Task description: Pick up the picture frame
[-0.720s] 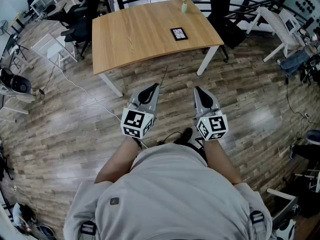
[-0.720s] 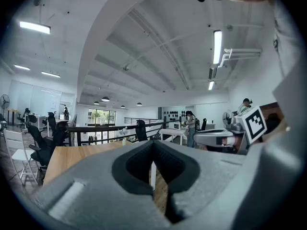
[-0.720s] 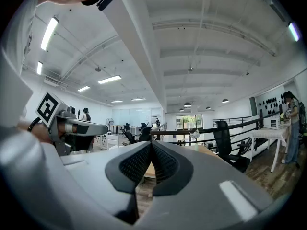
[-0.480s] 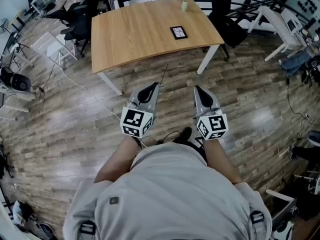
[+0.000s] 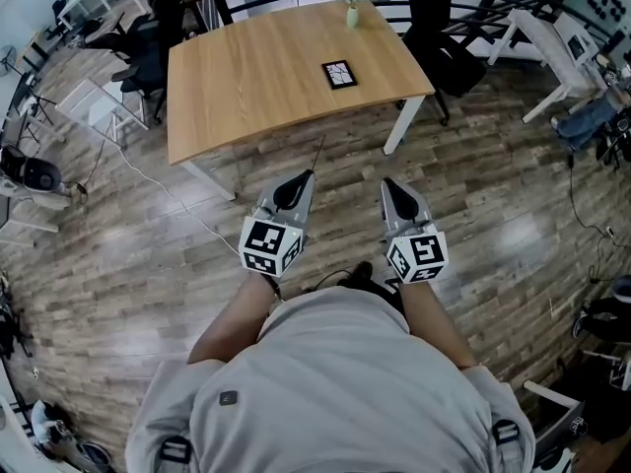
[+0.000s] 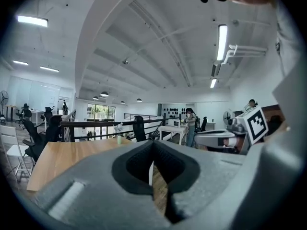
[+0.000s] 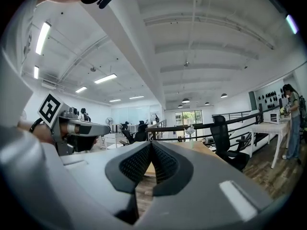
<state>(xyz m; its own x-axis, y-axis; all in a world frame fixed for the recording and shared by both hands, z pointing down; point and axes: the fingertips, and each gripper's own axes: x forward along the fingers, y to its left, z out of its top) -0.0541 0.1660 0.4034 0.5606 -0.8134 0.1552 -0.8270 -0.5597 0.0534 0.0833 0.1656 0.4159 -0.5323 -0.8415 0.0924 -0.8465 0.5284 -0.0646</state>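
A small black picture frame (image 5: 338,74) lies flat on the wooden table (image 5: 256,77), toward its right side, well ahead of me. My left gripper (image 5: 307,174) and right gripper (image 5: 386,181) are held side by side over the floor, short of the table's near edge, both shut and empty. In the left gripper view the left gripper (image 6: 153,143) has its jaws closed tip to tip with the table (image 6: 72,155) beyond. The right gripper (image 7: 150,144) is likewise closed in its own view, with the table (image 7: 199,146) ahead.
A small vase with flowers (image 5: 351,13) stands at the table's far edge. Black office chairs (image 5: 148,62) sit left of the table, another chair (image 5: 444,62) at its right. A cable (image 5: 148,170) runs across the wooden floor. White benches (image 5: 552,52) stand at the right.
The table and frame have shifted slightly left and down in the head view as I step closer. Both grippers stay shut in the same pose.
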